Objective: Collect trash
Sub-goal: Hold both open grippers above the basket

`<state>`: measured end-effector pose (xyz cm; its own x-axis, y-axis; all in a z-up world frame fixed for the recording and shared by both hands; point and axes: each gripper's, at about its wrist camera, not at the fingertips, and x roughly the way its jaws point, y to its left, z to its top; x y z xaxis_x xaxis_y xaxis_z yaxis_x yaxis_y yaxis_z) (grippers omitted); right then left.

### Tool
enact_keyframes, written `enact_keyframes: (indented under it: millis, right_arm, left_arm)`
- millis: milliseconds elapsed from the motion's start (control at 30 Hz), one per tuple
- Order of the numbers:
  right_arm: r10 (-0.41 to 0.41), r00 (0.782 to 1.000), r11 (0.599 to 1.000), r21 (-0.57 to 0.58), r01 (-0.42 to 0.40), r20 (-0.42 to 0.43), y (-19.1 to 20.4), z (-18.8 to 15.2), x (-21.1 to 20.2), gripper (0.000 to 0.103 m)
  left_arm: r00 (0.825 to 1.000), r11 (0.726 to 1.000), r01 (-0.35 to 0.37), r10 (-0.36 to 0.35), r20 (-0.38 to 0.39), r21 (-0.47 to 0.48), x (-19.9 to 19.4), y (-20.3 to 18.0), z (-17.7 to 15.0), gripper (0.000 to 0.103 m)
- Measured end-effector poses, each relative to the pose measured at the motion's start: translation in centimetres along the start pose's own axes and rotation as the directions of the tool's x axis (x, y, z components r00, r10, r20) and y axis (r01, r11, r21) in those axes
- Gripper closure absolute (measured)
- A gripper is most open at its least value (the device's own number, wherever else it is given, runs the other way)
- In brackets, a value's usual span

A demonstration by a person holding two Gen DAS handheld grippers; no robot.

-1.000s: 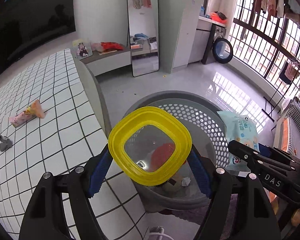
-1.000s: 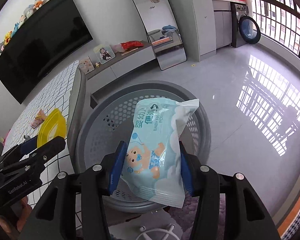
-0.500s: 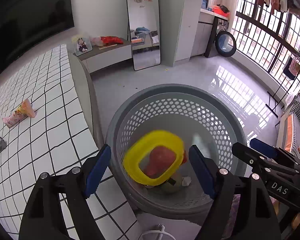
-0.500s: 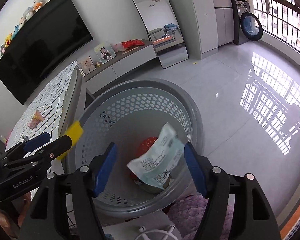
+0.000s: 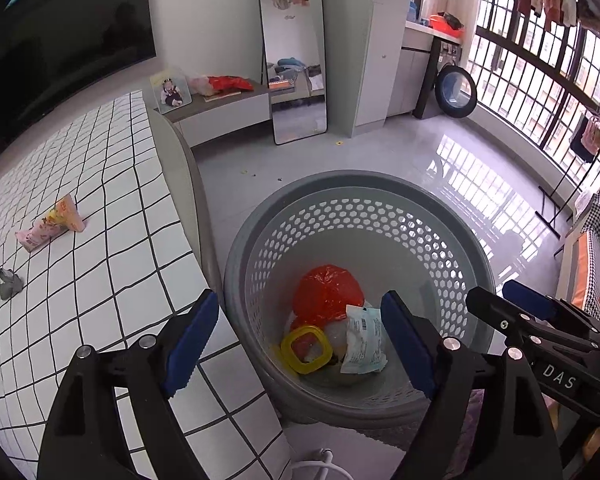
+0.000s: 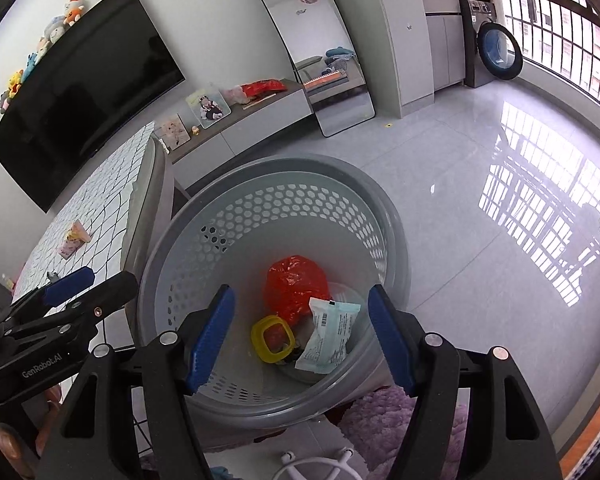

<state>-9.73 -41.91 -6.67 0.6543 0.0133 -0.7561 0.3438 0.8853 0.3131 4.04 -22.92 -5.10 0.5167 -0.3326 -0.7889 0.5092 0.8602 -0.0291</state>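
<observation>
Wipes pack [image 5: 363, 340] lies at bottom of grey basket [image 5: 356, 208], long axis running near-to-far, barcode side up, leaning on red bag [image 5: 326, 294]. Yellow lid [image 5: 306, 349] sits just left of it, flat-ish, opening up. Stuff under them is hard to make out. Left tool [image 5: 300, 344] is opening w/ nothing between its pads; right tool [image 6: 300, 336] is spread wide, also holding nothing. Both hang over basket. Snack wrapper [image 5: 52, 226] & small grey scrap [image 5: 9, 284] lie on checked bed [image 5: 100, 248].
</observation>
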Motion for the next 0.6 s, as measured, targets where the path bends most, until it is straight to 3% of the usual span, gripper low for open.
enact_keyframes:
  millis: [600]
  right_arm:
    - [0.027,1.0,0.997,-0.069,-0.026,0.005,4.9,-0.9,-1.0,0.036]
  left_arm:
    - [0.996,0.996,-0.049,0.054,0.065,-0.074,-4.0,4.4,-1.3,0.02]
